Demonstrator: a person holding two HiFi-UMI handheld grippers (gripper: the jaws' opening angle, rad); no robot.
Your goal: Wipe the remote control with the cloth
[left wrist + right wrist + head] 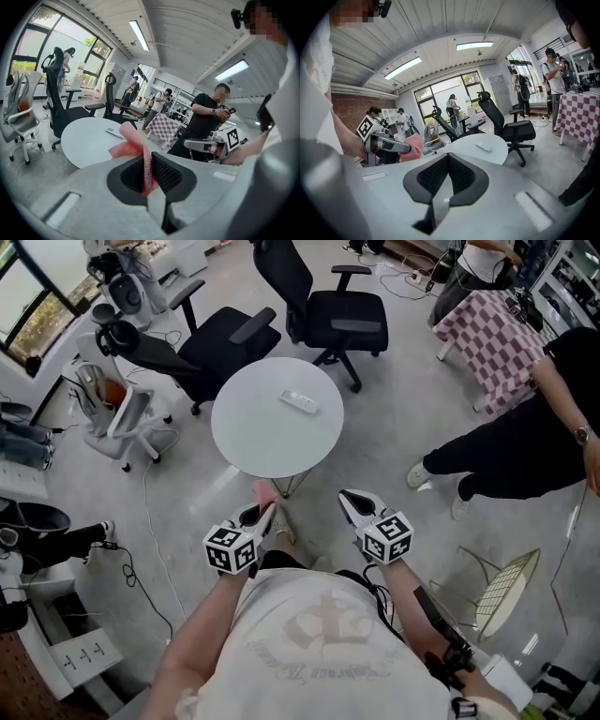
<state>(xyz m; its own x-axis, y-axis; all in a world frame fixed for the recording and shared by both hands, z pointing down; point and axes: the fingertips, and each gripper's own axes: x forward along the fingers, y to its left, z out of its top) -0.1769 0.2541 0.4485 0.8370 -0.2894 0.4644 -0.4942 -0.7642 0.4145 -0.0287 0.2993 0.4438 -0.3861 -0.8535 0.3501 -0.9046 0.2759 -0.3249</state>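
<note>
A white remote control (299,401) lies on the round white table (253,442), right of its middle; it also shows in the left gripper view as the remote (114,132) and in the right gripper view as the remote (483,146). My left gripper (264,514) is shut on a pink mesh cloth (135,145), short of the table's near edge. The cloth (265,491) sticks out past its tips. My right gripper (349,502) is shut with nothing between its jaws, level with the left one and to its right.
Black office chairs (330,310) stand behind the table, and a white chair (127,423) at its left. A person in black (525,442) stands at the right near a checkered-cloth table (492,329). A wire basket (502,592) sits on the floor at the right.
</note>
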